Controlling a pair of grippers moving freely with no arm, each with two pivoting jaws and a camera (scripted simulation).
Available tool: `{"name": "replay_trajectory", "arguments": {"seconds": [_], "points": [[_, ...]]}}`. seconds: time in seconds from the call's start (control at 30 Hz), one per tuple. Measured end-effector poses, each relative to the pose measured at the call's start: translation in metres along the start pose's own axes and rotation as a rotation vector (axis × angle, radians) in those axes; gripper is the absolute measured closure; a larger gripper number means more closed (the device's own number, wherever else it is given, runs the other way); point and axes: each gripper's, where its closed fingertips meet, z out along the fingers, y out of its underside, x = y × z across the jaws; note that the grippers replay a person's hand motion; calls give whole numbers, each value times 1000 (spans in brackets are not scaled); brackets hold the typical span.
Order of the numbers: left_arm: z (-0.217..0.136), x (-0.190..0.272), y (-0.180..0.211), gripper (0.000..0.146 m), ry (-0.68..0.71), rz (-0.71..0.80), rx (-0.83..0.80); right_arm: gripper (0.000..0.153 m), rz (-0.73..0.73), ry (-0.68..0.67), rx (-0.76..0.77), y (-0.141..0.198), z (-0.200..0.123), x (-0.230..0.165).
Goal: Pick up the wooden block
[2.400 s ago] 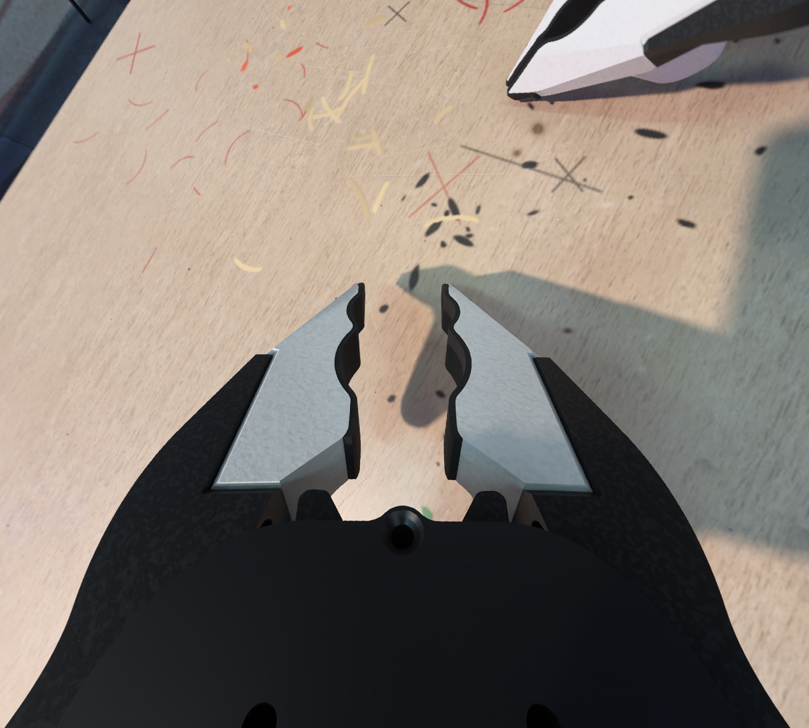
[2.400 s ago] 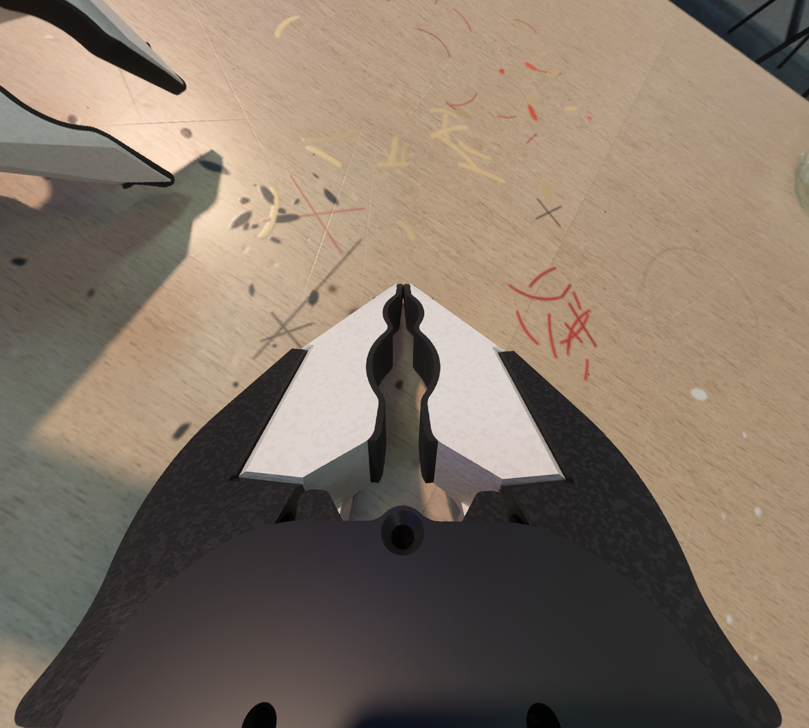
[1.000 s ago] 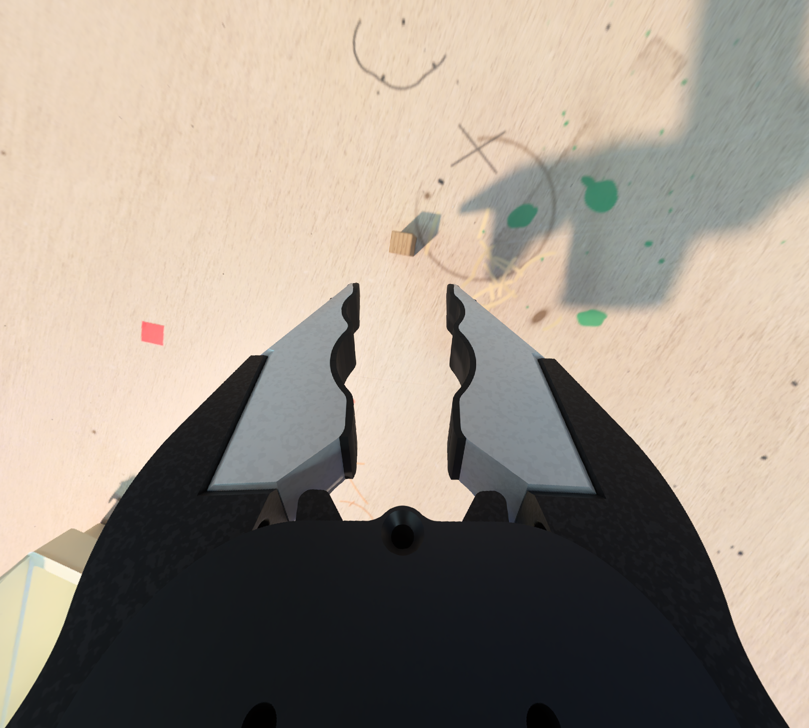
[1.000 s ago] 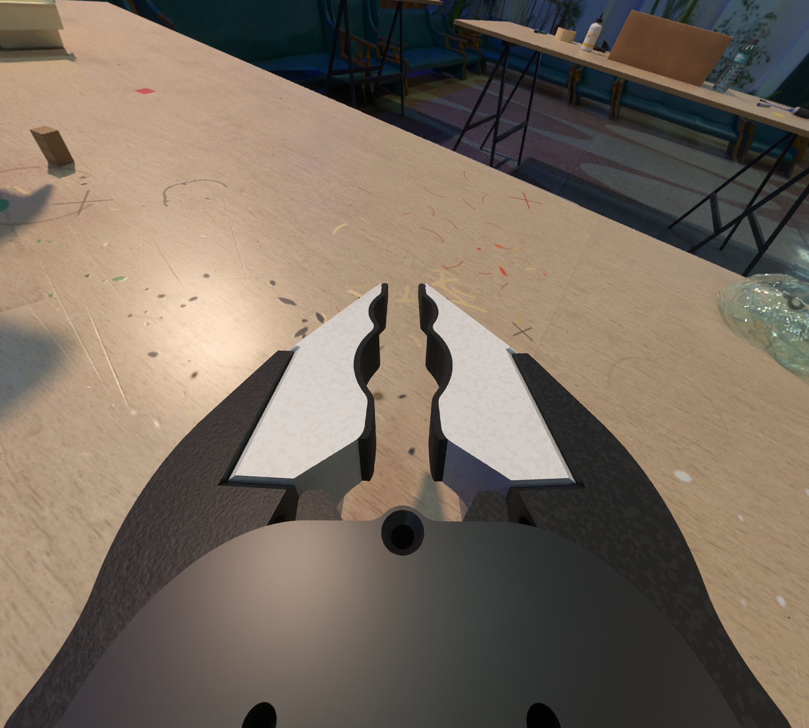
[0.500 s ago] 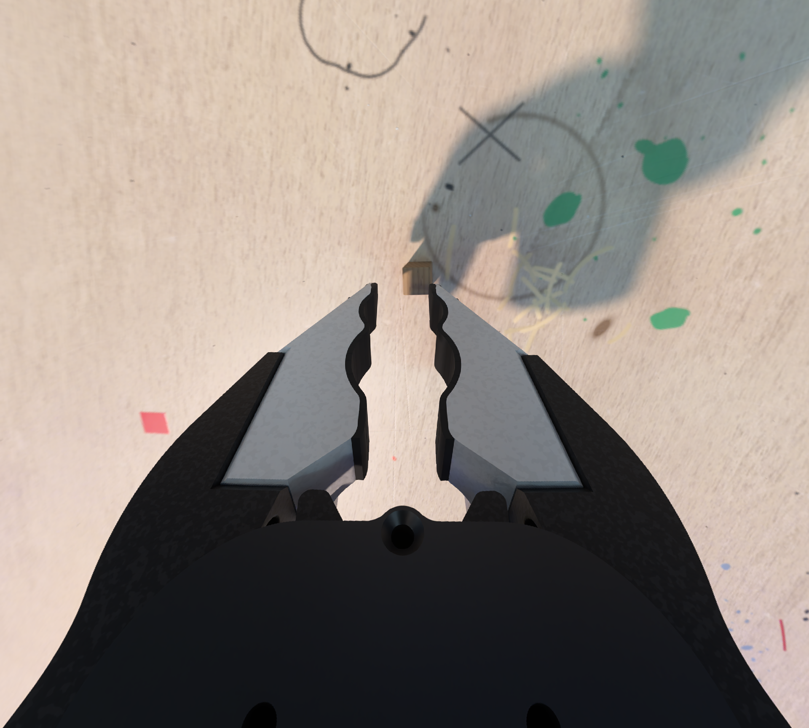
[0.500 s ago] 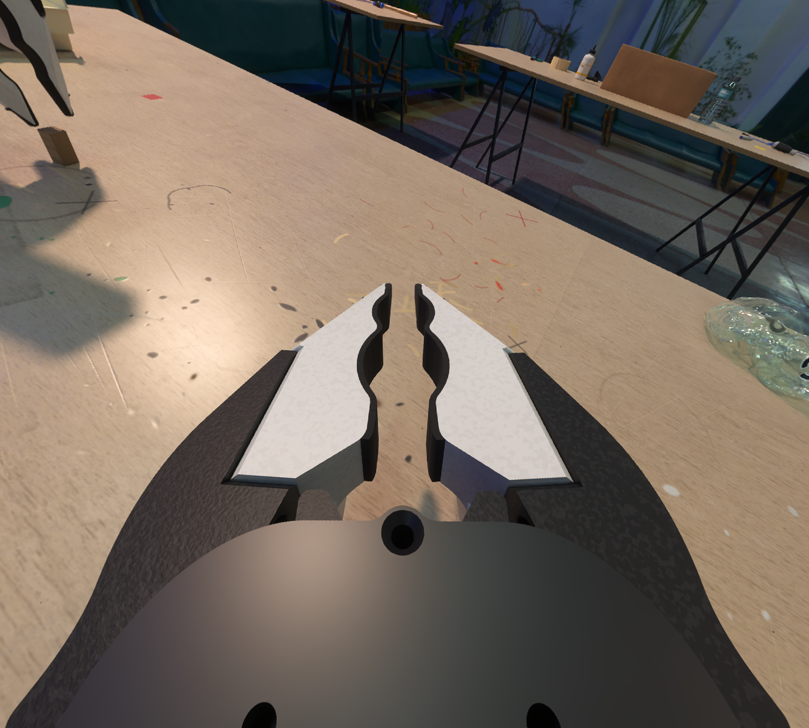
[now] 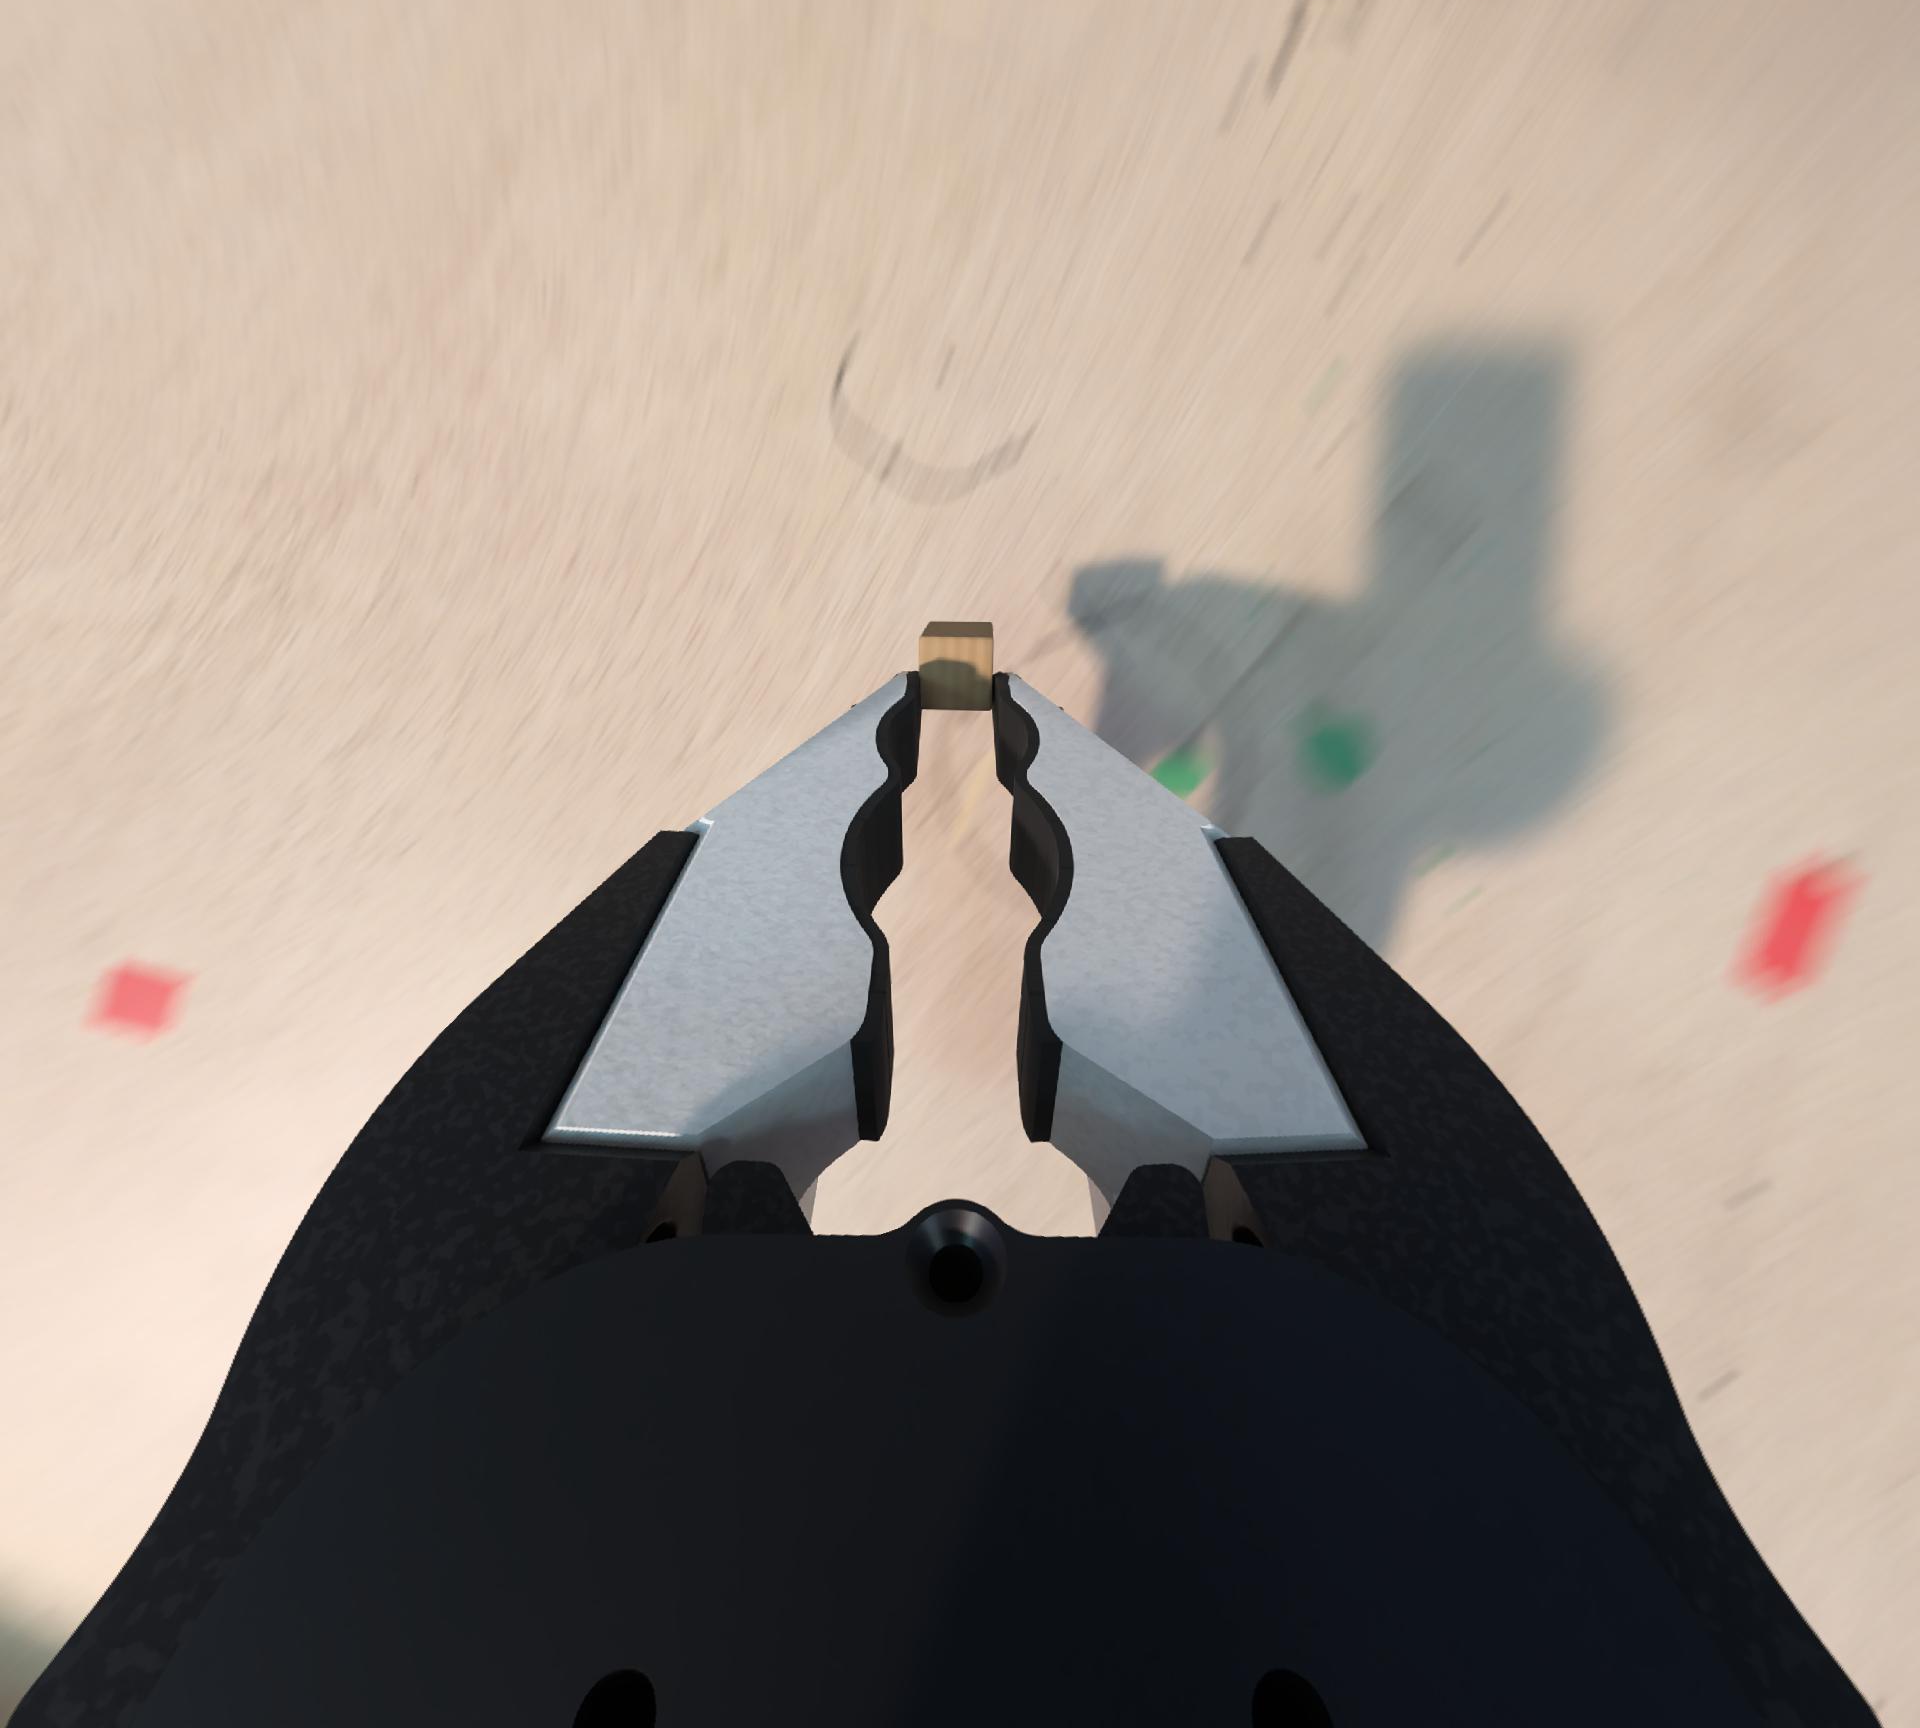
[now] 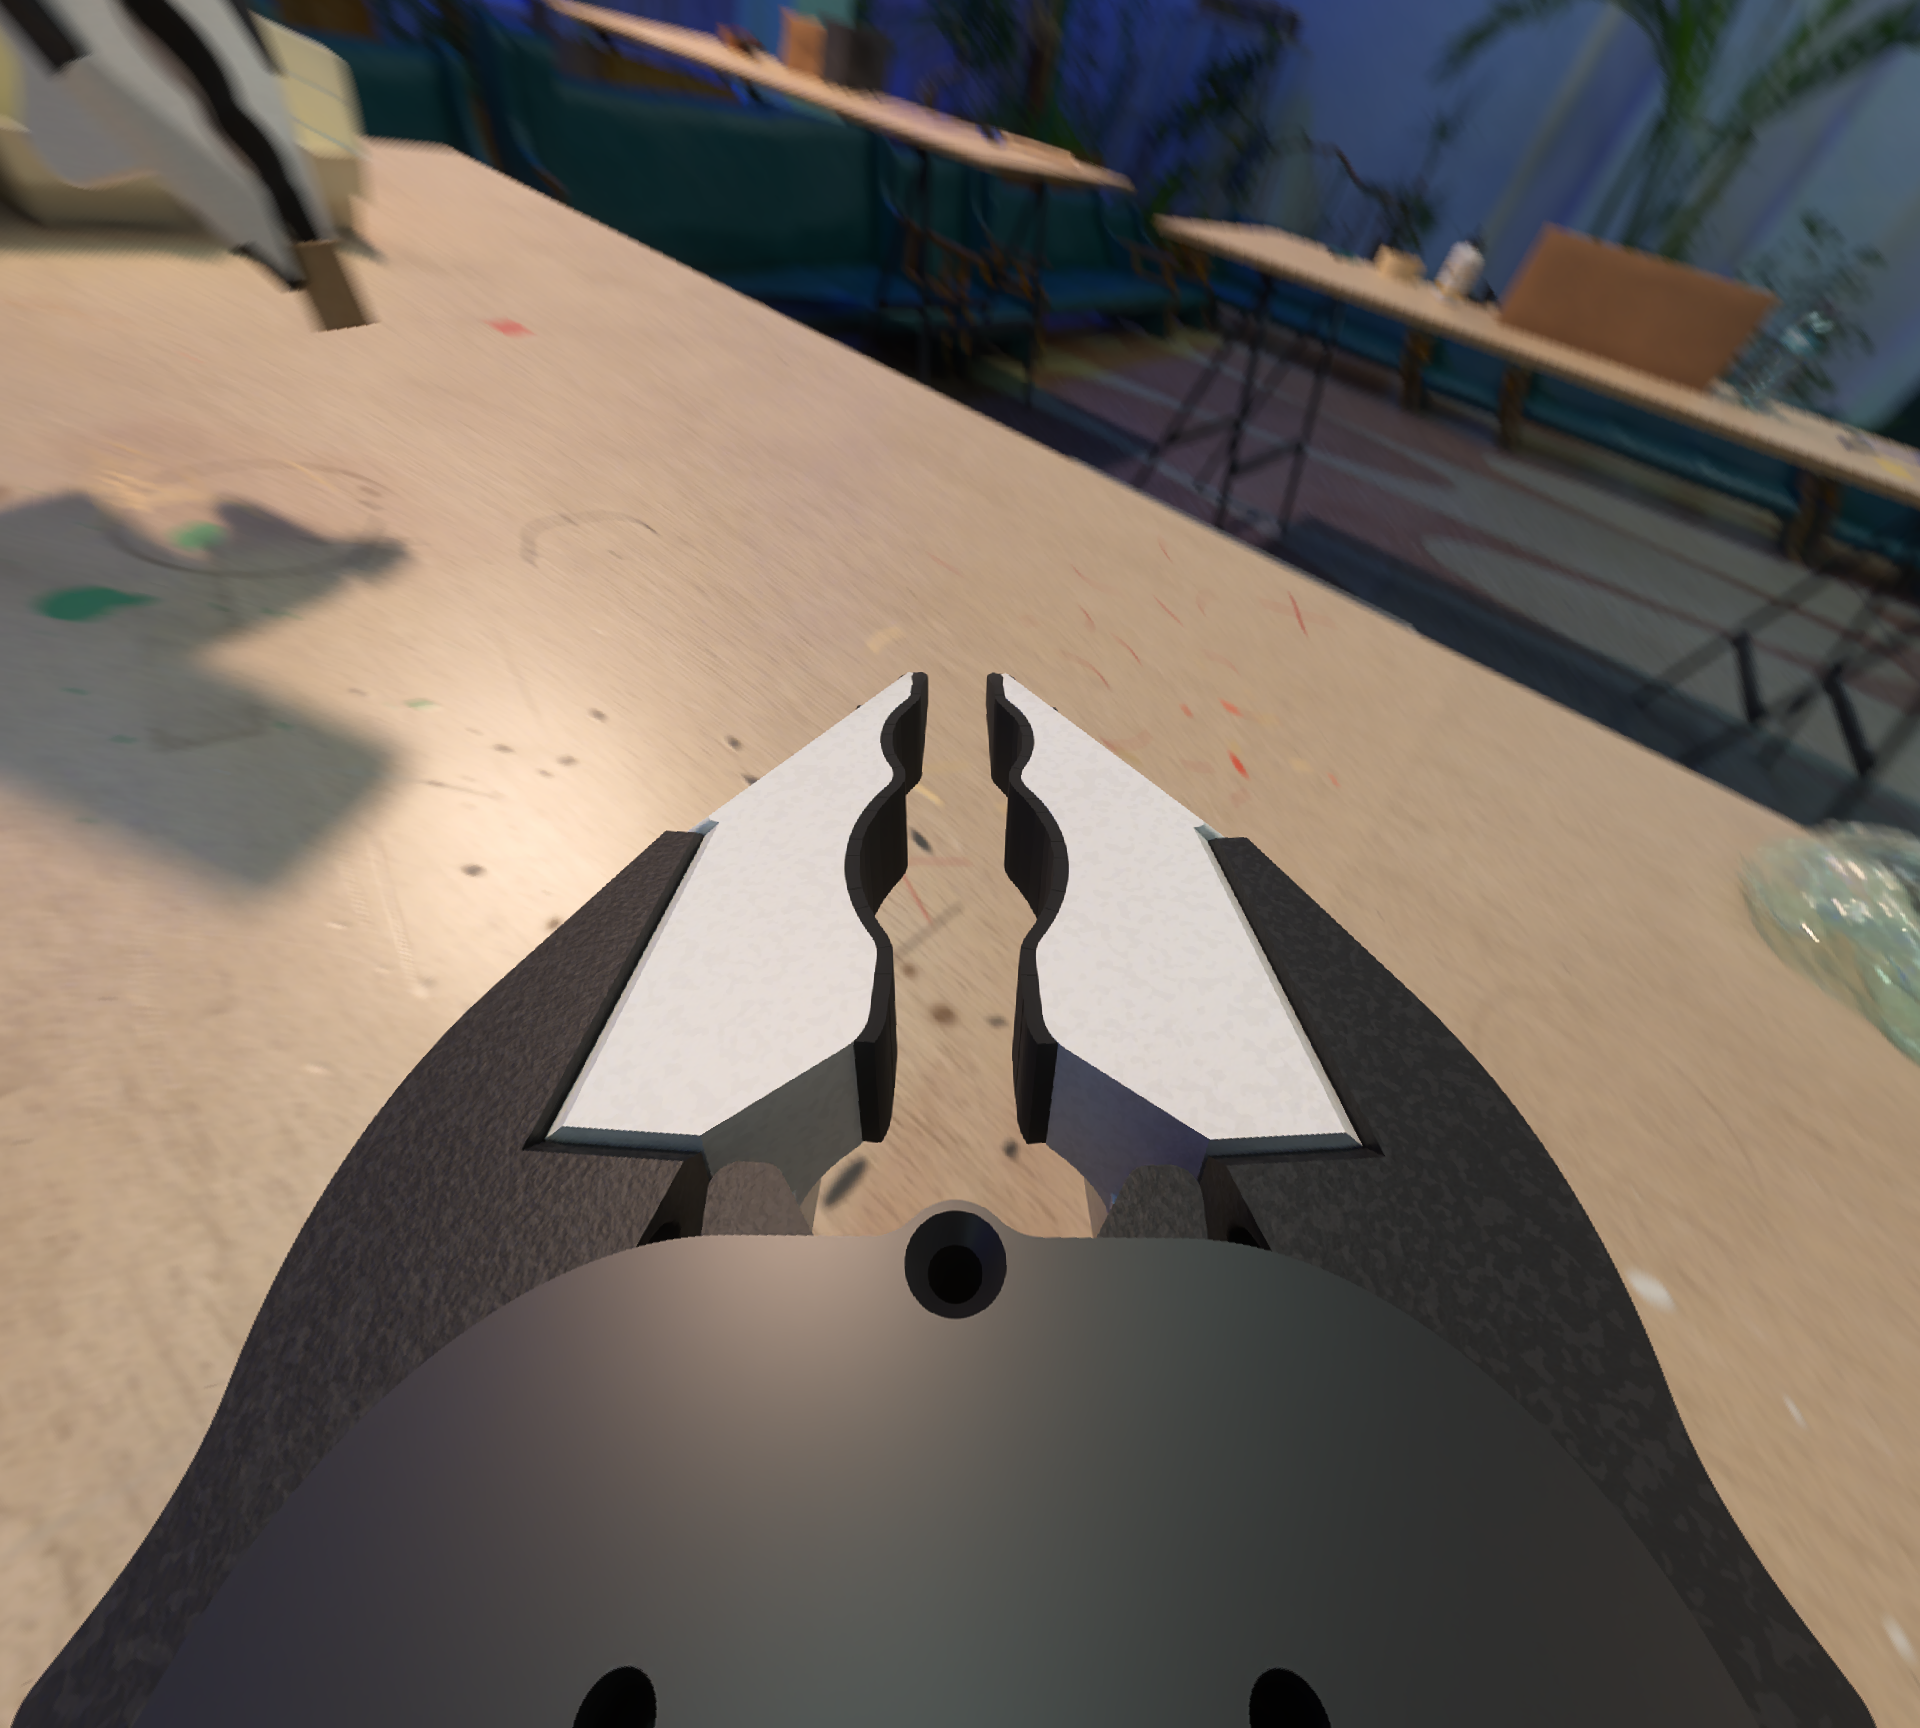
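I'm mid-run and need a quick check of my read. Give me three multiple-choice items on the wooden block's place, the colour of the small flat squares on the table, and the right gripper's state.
1. Where is the wooden block?
A. between the left gripper fingertips
B. beside the clear crumpled plastic
C. under the right gripper

2. What colour are the small flat squares on the table?
A. blue
B. red
C. black

3. What is the right gripper's state?
A. shut on the block
B. open, holding nothing
C. shut, holding nothing

Answers:
1 A: the left wrist view shows the block pinched at the fingertips.
2 B: two red patches lie either side of the left gripper.
3 B: bare table shows through the gap between its fingers.
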Motion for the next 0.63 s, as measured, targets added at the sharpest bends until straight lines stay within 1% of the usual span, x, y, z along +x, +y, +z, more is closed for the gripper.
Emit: {"name": "replay_trajectory", "arguments": {"seconds": [0.03,0.1,0.13,0.17,0.2,0.23,0.33,0.37,0.43,0.5,0.63], "points": [[-13,14,-24,133,59,-85,166,141,-5,-41,44,-9,-2,-7],[-46,47,-71,133,265,-263,517,140,-23,-152,152,-33,-6,-27],[-60,66,-88,133,406,-346,644,139,-53,-219,204,-47,-8,-40],[-69,84,-98,133,538,-396,704,138,-97,-288,246,-62,-11,-54],[-71,101,-104,133,641,-419,715,137,-150,-361,278,-77,-13,-69],[-69,116,-107,133,715,-426,690,136,-203,-445,299,-90,-15,-84],[-59,160,-106,133,913,-378,544,135,-272,-746,306,-121,-22,-125],[-55,171,-105,133,953,-342,485,135,-283,-838,307,-127,-24,-135],[-48,187,-104,133,980,-278,406,134,-331,-989,304,-134,-28,-153],[-44,198,-104,133,1012,-240,352,133,-402,-1065,282,-133,-27,-166],[-41,209,-104,132,1053,-199,289,133,-528,-1086,249,-124,-23,-178]]}}
